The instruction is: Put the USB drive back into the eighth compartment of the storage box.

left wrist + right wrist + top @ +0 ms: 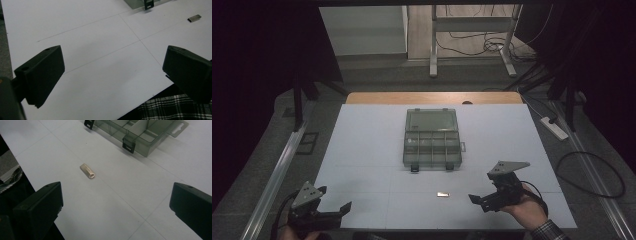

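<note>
An open organizer box (pixel 432 139) sits mid-tabletop (pixel 362 150); its compartments' contents cannot be told. The metal stick (pixel 443 194) lies at its 6 o'clock, long axis 3-to-9. Right tongs (pixel 481 201) and left tongs (pixel 343 210) gape wide, empty.

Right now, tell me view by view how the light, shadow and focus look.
High view: dim, the surroundings nearly black, the white table the one bright area; the metal piece tiny but legible. Left gripper view: even light, soft shadow under the jaws, which look slightly soft up close. Right gripper view: metal piece and organizer box sharp, with faint shadows and no strong glare.
</note>
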Demonstrator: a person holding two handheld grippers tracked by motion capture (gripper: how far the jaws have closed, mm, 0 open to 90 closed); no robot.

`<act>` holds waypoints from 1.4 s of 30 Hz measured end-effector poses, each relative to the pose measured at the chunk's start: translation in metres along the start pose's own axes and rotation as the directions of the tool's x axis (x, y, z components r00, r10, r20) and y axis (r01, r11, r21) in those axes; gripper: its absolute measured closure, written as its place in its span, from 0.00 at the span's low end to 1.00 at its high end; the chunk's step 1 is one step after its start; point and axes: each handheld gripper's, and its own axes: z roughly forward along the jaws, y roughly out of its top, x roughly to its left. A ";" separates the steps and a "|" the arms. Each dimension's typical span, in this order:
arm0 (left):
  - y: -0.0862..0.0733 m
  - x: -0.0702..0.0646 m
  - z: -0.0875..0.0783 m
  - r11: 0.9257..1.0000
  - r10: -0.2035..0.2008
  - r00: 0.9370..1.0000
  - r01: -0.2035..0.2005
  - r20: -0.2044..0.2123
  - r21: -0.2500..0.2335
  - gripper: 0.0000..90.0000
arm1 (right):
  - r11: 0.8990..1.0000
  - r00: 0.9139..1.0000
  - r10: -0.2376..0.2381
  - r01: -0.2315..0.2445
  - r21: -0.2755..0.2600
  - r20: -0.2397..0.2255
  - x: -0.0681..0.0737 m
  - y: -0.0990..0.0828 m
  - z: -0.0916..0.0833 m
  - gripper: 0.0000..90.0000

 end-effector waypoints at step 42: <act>0.000 -0.001 0.000 1.000 0.007 1.000 -0.007 -0.002 0.001 0.05 | 0.986 0.993 -0.093 0.101 0.132 -0.067 0.023 0.035 0.058 0.00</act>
